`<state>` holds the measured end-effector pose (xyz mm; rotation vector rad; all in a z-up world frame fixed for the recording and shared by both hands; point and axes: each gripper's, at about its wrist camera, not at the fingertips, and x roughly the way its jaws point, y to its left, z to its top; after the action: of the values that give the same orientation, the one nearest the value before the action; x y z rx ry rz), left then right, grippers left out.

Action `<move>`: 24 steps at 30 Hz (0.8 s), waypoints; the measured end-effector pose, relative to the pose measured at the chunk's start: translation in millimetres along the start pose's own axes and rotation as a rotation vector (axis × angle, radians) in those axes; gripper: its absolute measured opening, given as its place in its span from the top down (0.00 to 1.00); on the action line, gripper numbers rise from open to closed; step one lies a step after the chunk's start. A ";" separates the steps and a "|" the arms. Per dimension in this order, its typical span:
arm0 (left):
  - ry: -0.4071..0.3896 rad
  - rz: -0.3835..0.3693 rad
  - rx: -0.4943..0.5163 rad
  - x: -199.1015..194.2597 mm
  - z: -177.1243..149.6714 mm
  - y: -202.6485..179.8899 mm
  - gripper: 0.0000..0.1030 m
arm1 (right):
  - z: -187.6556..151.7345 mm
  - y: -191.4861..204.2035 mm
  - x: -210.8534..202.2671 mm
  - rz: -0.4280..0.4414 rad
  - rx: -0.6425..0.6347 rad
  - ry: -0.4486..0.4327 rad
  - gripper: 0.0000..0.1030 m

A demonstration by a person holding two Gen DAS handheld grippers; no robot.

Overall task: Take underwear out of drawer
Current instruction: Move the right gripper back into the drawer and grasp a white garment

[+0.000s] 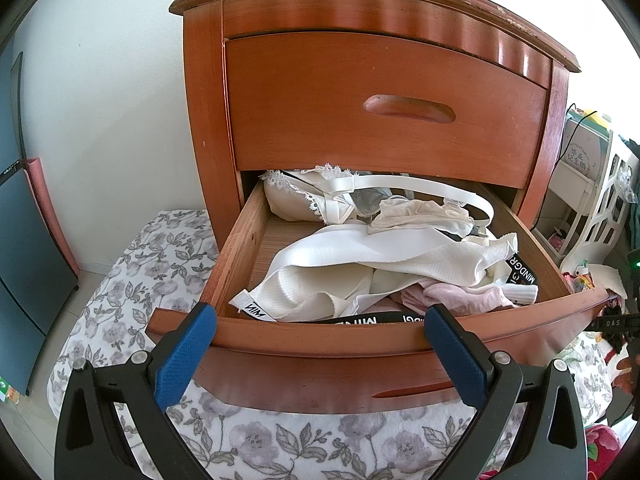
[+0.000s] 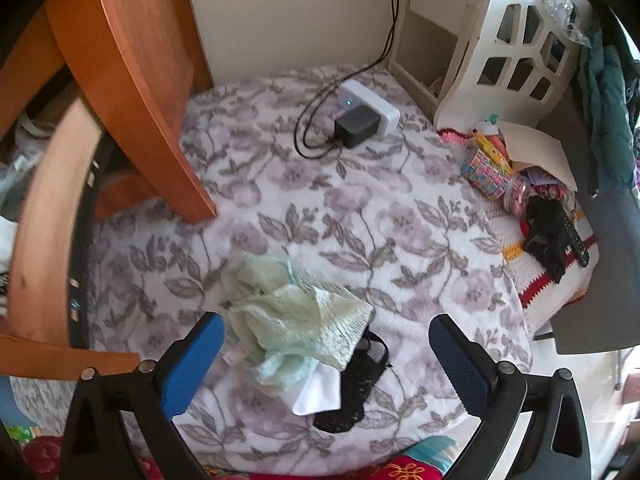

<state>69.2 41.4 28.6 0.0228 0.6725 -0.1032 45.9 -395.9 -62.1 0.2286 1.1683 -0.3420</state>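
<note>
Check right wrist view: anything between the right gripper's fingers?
Yes. In the right wrist view, a pale green lacy garment lies on the floral blanket between the open right gripper fingers, untouched.

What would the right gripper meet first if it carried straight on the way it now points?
Most likely the pale green garment on the floral blanket: it lies between the open right gripper fingers, directly ahead, on top of white and black pieces. Depth is hard to judge.

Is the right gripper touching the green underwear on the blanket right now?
Apart. The right wrist view shows the right gripper open, the green underwear lying on the blanket between its fingers, clear of both.
</note>
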 end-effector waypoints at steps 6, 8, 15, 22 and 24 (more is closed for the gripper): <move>0.000 0.001 0.001 0.2 0.2 -0.1 0.00 | -3.2 6.8 -14.3 0.017 -0.036 -0.055 0.00; 0.000 0.002 -0.001 0.1 0.2 0.0 0.00 | -1.8 5.0 -24.4 0.031 -0.027 -0.092 0.00; -0.001 0.003 -0.002 -1.8 0.3 0.0 0.00 | 9.0 3.0 -59.5 0.068 -0.026 -0.184 0.00; -0.001 0.002 -0.003 -1.3 0.0 0.5 0.00 | 27.2 31.2 -132.2 0.206 -0.098 -0.346 0.00; -0.001 0.002 -0.003 -1.3 0.0 0.5 0.00 | 31.6 48.5 -161.4 0.234 -0.147 -0.414 0.00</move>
<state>68.2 42.0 29.5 0.0201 0.6718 -0.1006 35.0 -338.8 99.2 0.1538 0.7441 -0.0886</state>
